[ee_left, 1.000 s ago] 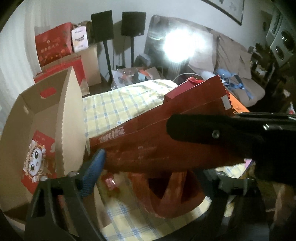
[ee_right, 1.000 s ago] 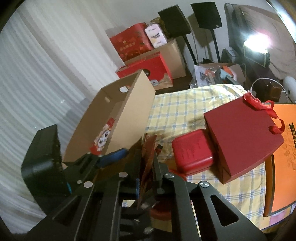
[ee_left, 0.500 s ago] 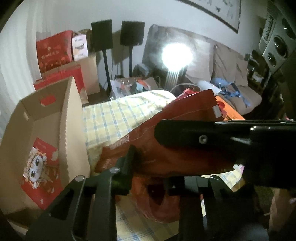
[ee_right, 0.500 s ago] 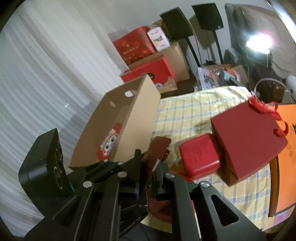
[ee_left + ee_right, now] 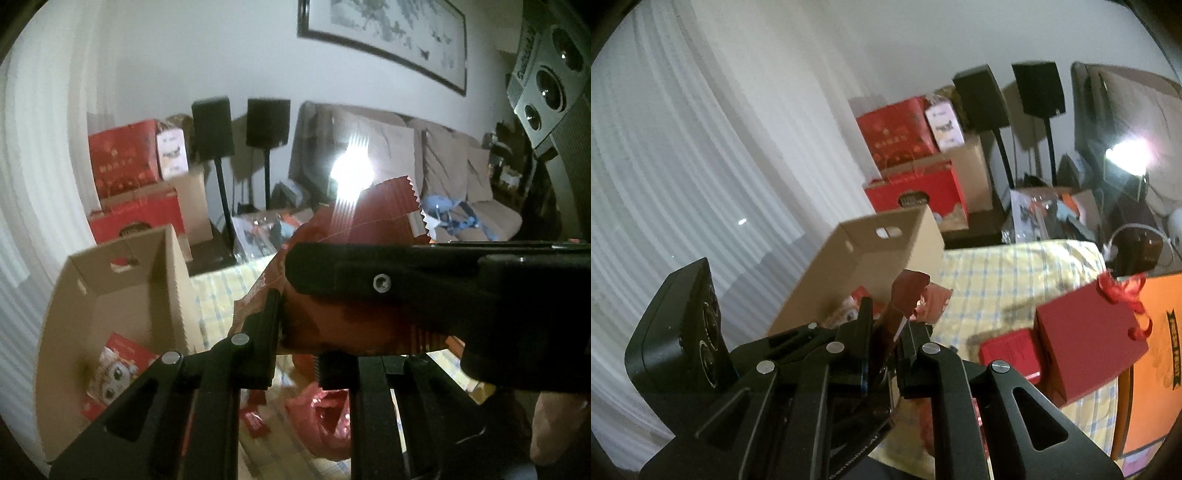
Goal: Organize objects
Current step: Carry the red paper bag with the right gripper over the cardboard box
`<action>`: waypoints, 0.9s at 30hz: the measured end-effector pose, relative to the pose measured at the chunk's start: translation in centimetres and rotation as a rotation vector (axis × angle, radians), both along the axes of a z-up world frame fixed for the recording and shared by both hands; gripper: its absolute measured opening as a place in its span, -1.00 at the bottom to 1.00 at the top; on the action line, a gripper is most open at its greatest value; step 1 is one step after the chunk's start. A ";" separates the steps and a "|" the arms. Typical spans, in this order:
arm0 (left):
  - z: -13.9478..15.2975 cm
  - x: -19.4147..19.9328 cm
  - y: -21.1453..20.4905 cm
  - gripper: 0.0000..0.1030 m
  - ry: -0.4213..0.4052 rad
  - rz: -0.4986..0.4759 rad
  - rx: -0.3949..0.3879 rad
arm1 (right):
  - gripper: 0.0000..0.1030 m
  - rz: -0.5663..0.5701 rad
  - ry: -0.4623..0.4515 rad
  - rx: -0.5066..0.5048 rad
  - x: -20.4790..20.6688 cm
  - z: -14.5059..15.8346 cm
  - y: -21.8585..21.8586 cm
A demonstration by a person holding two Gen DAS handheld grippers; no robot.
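Both grippers, left [image 5: 295, 332] and right [image 5: 886, 332], are clenching one red snack packet [image 5: 354, 236] between them, above the checked table [image 5: 1004, 273]. The open cardboard box [image 5: 110, 295] is sitting just left; opposing pulls could be tearing the crinkled foil.

A dark red snack packet [image 5: 354, 236] with a zigzag edge, near. Left stands a plain brown cardboard box [image 5: 886, 254]; the tablecloth [image 5: 1008, 269] is yellow with blue checks.
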State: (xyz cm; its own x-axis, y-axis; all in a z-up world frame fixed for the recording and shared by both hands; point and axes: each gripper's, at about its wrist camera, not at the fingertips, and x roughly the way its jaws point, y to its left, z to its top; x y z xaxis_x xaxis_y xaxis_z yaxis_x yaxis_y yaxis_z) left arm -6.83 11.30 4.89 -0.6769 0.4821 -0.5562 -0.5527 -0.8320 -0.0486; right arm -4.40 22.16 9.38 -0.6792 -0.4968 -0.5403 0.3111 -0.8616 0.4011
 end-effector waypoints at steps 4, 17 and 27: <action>1.7 -0.8 -1.0 -0.72 0.030 0.014 0.009 | -0.82 0.011 0.031 0.007 -0.4 1.7 -1.0; 5.1 -3.4 -5.0 -0.75 0.052 0.079 0.047 | -0.82 0.070 0.081 -0.001 -3.4 5.1 -4.9; 5.9 -5.3 -7.0 -0.75 0.062 0.103 0.058 | -0.82 0.098 0.099 0.012 -4.9 6.0 -7.0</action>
